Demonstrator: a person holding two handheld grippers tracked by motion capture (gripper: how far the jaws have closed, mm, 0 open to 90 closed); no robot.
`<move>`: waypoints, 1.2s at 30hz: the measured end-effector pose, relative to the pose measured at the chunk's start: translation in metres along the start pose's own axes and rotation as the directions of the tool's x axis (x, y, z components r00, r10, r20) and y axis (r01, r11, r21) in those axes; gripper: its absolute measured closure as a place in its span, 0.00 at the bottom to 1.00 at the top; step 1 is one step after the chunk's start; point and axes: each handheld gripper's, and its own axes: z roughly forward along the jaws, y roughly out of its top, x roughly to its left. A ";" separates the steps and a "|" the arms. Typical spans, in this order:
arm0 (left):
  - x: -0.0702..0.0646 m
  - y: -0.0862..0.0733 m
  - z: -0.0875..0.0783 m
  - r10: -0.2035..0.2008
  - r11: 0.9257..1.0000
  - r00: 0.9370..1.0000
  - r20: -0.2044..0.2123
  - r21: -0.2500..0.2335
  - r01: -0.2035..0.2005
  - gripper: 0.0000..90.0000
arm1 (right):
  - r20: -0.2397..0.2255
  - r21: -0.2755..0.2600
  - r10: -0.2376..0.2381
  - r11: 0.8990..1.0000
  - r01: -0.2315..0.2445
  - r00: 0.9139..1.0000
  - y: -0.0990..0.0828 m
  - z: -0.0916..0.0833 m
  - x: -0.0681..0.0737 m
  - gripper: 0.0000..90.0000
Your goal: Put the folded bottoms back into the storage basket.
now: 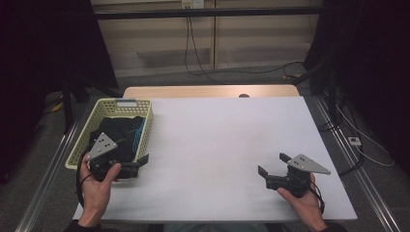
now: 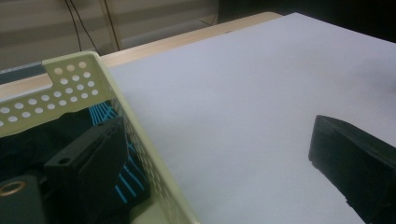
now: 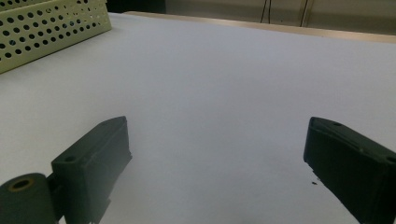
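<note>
Fingers wide on our left gripper (image 1: 138,163), straddling the basket (image 1: 99,115) rim; right gripper (image 1: 273,166) wide, well apart from basket. Dark cloth (image 1: 118,133) inside basket. Step: reaching in; next, we dip and pinch cloth.

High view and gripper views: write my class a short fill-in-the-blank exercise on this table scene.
1. The dark cloth lies inside the pale green ____.
2. The left gripper straddles the basket's ____.
3. The right gripper's jaws stand ____.
4. The cloth's stripes are ____.

Missing words: basket; wall; open; blue
</note>
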 end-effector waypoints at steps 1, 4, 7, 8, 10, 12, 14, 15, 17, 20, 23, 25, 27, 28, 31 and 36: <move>-0.001 0.001 0.002 0.003 1.000 1.000 0.001 -0.002 -0.003 0.05 | 0.000 0.000 -0.001 1.000 0.001 1.000 0.000 0.000 0.000 0.08; -0.007 0.004 0.006 0.016 1.000 1.000 0.017 0.000 -0.016 0.05 | -0.002 0.001 0.000 1.000 0.000 1.000 0.000 0.000 0.000 0.08; -0.014 0.006 0.012 0.031 0.999 0.999 0.026 0.012 -0.031 0.05 | -0.005 0.003 0.001 1.000 -0.001 1.000 0.000 0.000 0.000 0.08; -0.016 0.007 0.015 0.041 0.999 0.999 0.025 0.017 -0.041 0.05 | -0.005 0.003 0.000 1.000 0.000 1.000 0.000 0.000 0.001 0.08; -0.021 0.010 0.019 0.047 0.999 0.999 0.028 0.016 -0.047 0.05 | -0.007 0.005 -0.001 1.000 0.001 1.000 0.000 0.000 0.001 0.08; -0.025 0.012 0.024 0.049 0.999 0.998 0.042 0.021 -0.050 0.05 | -0.008 0.004 -0.002 1.000 0.002 1.000 0.000 0.000 0.001 0.08; -0.030 0.015 0.029 0.062 0.997 0.997 0.050 0.042 -0.064 0.05 | -0.008 0.004 -0.002 1.000 0.002 1.000 0.000 0.000 0.001 0.08; -0.032 0.016 0.031 0.068 0.996 0.996 0.061 0.049 -0.071 0.05 | -0.008 0.004 -0.002 1.000 0.002 1.000 0.000 0.000 0.001 0.08; -0.037 0.017 0.035 0.078 0.996 0.994 0.074 0.043 -0.082 0.05 | -0.009 0.004 -0.004 1.000 0.004 1.000 0.000 0.000 0.001 0.08; -0.042 0.018 0.042 0.091 0.994 0.992 0.085 0.054 -0.095 0.05 | -0.010 0.004 -0.006 1.000 0.006 1.000 0.000 0.000 0.001 0.08; -0.047 0.016 0.050 0.091 0.994 0.991 0.098 0.052 -0.097 0.05 | -0.011 0.002 -0.006 1.000 0.006 1.000 0.000 0.000 0.002 0.08; -0.050 0.014 0.054 0.096 0.993 0.990 0.107 0.056 -0.103 0.05 | -0.012 0.003 -0.005 1.000 0.005 1.000 0.000 0.000 0.002 0.08; -0.054 0.010 0.058 0.092 0.994 0.989 0.114 0.057 -0.099 0.05 | -0.012 0.002 -0.007 1.000 0.008 1.000 0.000 0.000 0.002 0.08; -0.056 0.008 0.060 0.087 0.994 0.989 0.122 0.062 -0.095 0.05 | -0.012 0.003 -0.008 1.000 0.008 1.000 0.000 0.000 0.002 0.08; -0.061 0.000 0.065 0.085 0.994 0.988 0.126 0.058 -0.093 0.06 | -0.015 0.002 -0.008 1.000 0.008 1.000 0.000 0.000 0.002 0.08; -0.065 -0.016 0.073 0.045 0.997 0.991 0.127 0.062 -0.053 0.06 | -0.015 0.002 -0.009 1.000 0.009 1.000 0.000 0.000 0.002 0.08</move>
